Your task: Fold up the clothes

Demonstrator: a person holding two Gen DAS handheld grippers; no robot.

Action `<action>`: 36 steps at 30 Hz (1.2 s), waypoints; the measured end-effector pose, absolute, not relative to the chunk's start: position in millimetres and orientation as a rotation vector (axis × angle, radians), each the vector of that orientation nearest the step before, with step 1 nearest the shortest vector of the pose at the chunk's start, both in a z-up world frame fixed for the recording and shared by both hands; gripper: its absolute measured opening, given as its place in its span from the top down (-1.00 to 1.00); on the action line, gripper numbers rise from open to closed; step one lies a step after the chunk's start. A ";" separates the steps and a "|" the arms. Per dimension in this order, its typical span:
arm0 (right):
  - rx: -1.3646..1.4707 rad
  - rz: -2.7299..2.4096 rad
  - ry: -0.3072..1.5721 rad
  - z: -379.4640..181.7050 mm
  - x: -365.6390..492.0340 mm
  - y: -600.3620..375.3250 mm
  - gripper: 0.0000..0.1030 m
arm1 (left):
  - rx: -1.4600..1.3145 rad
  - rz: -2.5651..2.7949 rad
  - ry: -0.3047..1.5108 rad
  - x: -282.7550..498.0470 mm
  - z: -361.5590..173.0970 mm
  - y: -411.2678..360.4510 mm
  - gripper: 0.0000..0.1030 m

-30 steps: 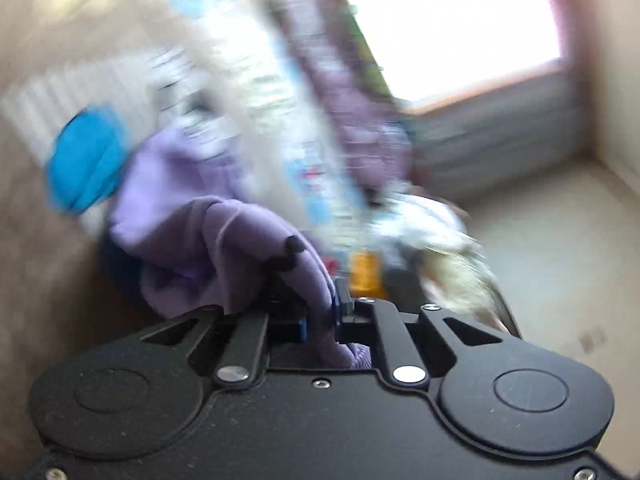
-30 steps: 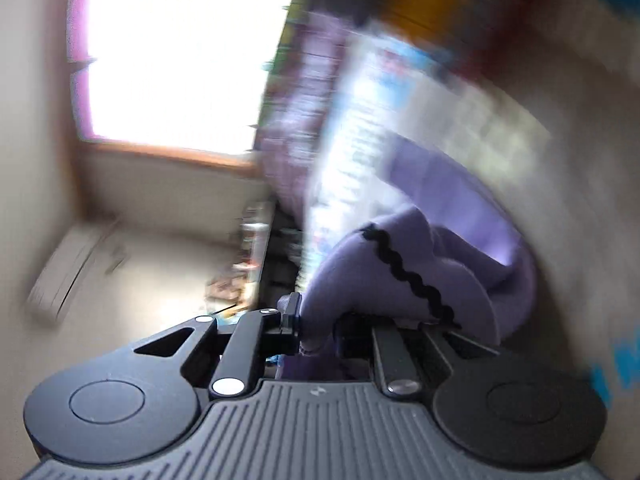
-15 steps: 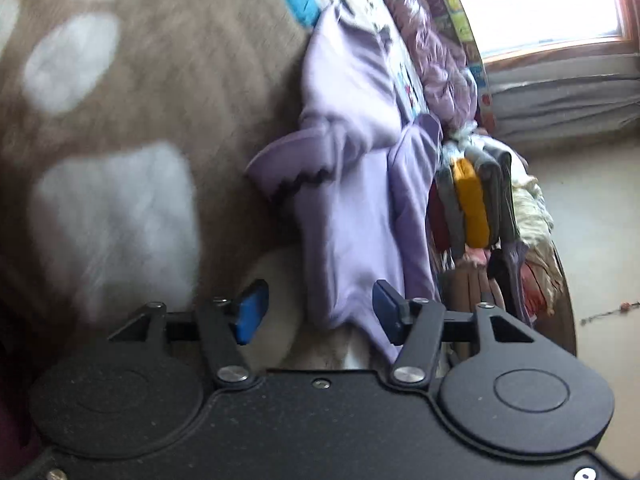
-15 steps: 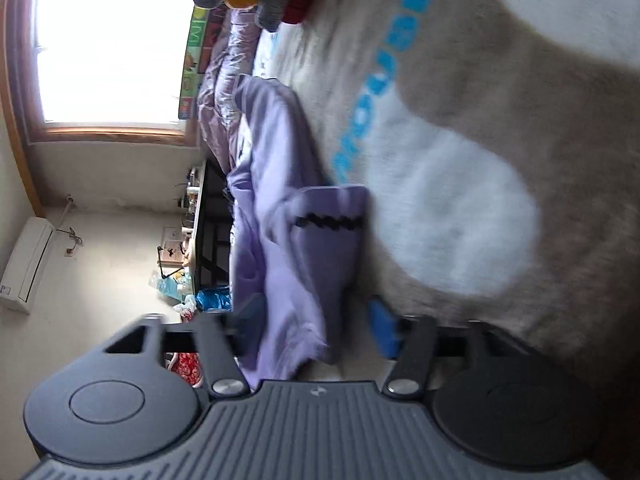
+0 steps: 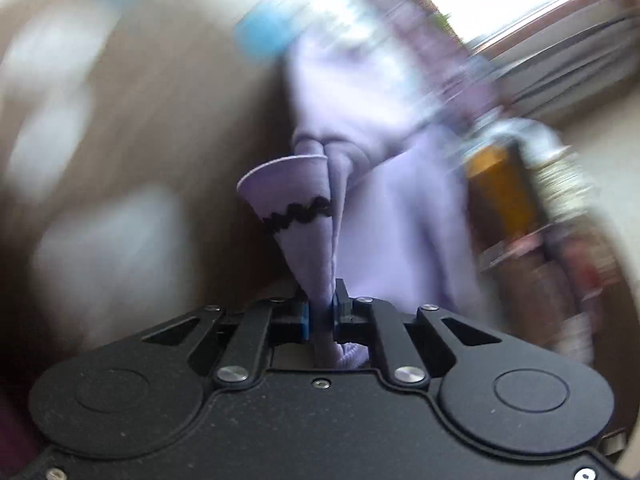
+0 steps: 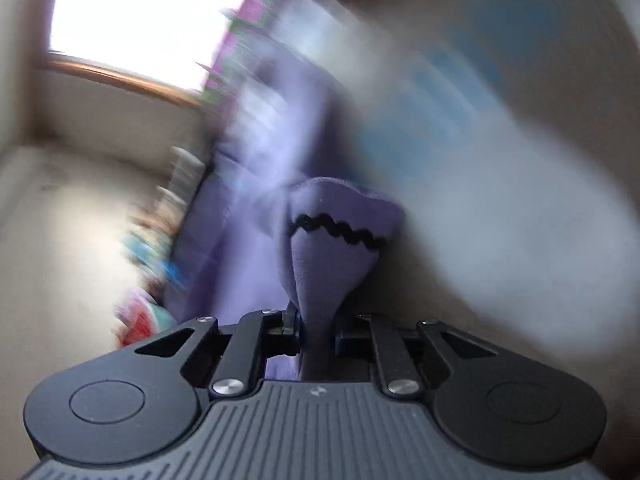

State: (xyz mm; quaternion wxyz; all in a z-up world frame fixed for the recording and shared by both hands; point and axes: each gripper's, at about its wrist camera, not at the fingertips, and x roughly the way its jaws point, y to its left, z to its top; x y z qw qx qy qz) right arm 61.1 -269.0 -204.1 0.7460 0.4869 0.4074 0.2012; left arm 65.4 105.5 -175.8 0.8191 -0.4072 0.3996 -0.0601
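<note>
A lilac garment (image 5: 404,216) with black zigzag trim lies stretched over a brown blanket with white patches (image 5: 132,152). My left gripper (image 5: 320,314) is shut on one of its cuffs (image 5: 296,204). My right gripper (image 6: 318,330) is shut on another trimmed cuff (image 6: 336,240) of the same garment (image 6: 248,240). Both views are blurred by motion.
A stack of folded clothes with an orange piece (image 5: 500,196) sits to the right of the garment in the left wrist view. A bright window (image 6: 144,16) and pale floor (image 6: 60,240) show in the right wrist view. The brown blanket (image 6: 520,220) fills its right side.
Half a second ago both grippers were open over the garment lying on the blanket. Now each has shut on a trimmed cuff and both are moving.
</note>
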 end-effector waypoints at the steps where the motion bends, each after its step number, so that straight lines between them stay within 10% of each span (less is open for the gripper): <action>1: 1.076 0.466 0.826 -203.9 54.4 -273.5 0.80 | -0.924 -0.141 0.824 59.2 -181.9 111.5 0.76; 6: 1.008 0.442 0.760 -175.6 40.1 -280.4 0.04 | -0.977 -0.151 0.837 52.4 -181.5 121.2 0.73; 15: 0.781 0.457 0.820 -161.6 94.1 -241.7 0.02 | -0.906 -0.117 0.803 71.5 -171.1 109.9 0.79; 17: 0.792 0.523 0.844 -164.1 97.5 -238.0 0.36 | -0.910 -0.151 0.780 74.6 -166.1 108.2 0.82; 22: 1.304 0.702 0.776 -206.9 80.3 -281.7 0.29 | -0.938 -0.140 0.774 72.3 -173.2 117.2 0.75; 23: 1.278 0.624 0.875 -217.4 82.2 -284.0 0.53 | -0.934 -0.130 0.805 72.1 -181.1 117.5 0.70; 28: 0.995 0.604 0.817 -173.6 44.6 -292.1 -0.41 | -0.961 -0.144 0.796 59.4 -177.5 122.9 0.42; 36: 0.628 0.423 0.765 -171.0 -0.6 -270.0 -0.18 | -0.896 -0.085 0.762 75.3 -167.5 105.0 0.43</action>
